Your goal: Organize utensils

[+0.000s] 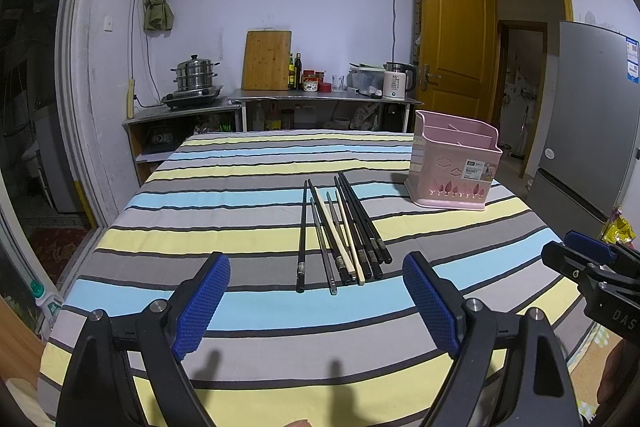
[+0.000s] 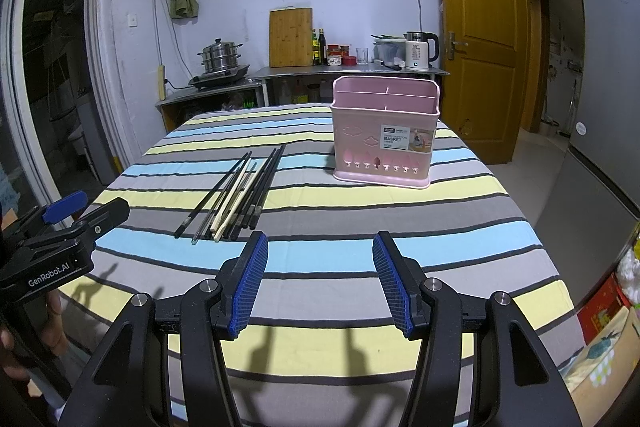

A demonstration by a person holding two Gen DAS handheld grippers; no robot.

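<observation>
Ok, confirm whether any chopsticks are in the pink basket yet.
No, the chopsticks all lie on the striped tablecloth, and the pink basket looks empty.

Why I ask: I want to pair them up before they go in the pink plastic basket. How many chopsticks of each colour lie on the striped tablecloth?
Slender black chopsticks: 6 (they overlap, so this count is approximate)
Slender cream chopsticks: 2
Slender grey chopsticks: 2
Total: about 10
</observation>
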